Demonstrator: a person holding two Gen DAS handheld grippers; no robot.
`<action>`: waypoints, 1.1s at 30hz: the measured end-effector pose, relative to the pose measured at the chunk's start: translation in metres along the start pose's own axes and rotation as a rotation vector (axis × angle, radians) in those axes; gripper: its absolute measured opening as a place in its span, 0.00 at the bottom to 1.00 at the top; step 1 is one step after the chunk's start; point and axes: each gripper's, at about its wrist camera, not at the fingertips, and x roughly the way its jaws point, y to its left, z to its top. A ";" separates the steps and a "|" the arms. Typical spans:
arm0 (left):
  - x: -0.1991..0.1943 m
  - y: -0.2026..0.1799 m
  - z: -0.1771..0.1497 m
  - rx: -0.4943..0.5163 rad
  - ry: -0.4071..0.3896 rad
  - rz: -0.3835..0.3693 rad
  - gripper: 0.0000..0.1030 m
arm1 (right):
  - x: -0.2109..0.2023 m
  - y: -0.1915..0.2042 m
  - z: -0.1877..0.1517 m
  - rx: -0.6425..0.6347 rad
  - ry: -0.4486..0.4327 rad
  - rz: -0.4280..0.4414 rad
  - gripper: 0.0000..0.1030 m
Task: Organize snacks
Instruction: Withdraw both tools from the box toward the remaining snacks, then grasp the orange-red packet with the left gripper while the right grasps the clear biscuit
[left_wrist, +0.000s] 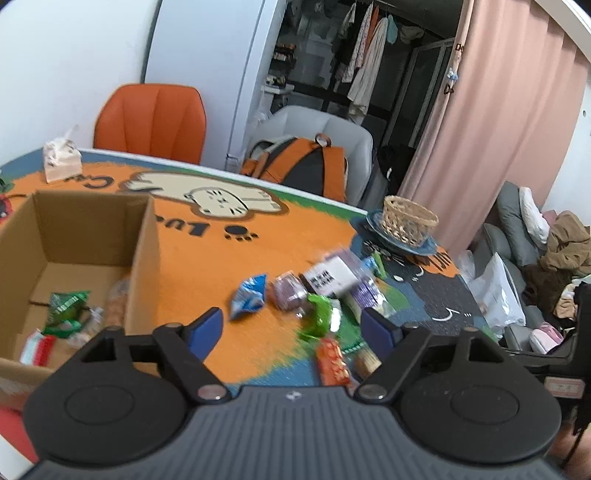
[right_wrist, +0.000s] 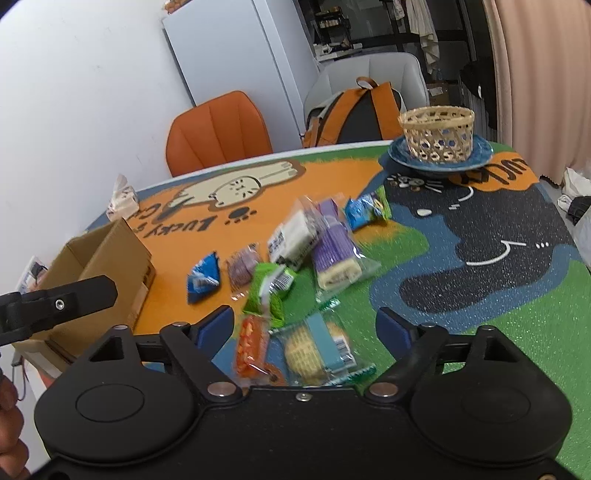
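Note:
Several wrapped snacks lie in a loose pile on the table: a blue packet (right_wrist: 204, 277), a green packet (right_wrist: 269, 285), a purple roll cake (right_wrist: 334, 254), a white pack (right_wrist: 293, 236), a red-orange packet (right_wrist: 252, 345) and a cracker pack (right_wrist: 317, 347). An open cardboard box (left_wrist: 142, 254) holds a green packet (left_wrist: 66, 306) and other snacks. My left gripper (left_wrist: 293, 326) is open and empty above the pile, right of the box. My right gripper (right_wrist: 304, 323) is open and empty over the red-orange and cracker packs. The box also shows in the right wrist view (right_wrist: 110, 254).
A woven basket (right_wrist: 437, 134) stands on a blue plate (right_wrist: 480, 153) at the far right of the table. A tissue pack (left_wrist: 61, 162) sits at the far left edge. An orange chair (left_wrist: 151, 122) and a grey chair with a backpack (left_wrist: 301, 168) stand behind the table.

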 end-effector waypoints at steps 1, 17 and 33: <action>0.002 0.000 -0.001 0.000 0.005 -0.001 0.71 | 0.002 -0.002 -0.001 0.001 0.006 -0.001 0.78; 0.045 -0.007 -0.022 -0.013 0.095 0.011 0.61 | 0.032 -0.005 -0.019 -0.071 0.074 -0.024 0.69; 0.076 -0.025 -0.037 -0.009 0.146 -0.035 0.61 | 0.013 -0.035 -0.021 -0.028 0.056 -0.098 0.47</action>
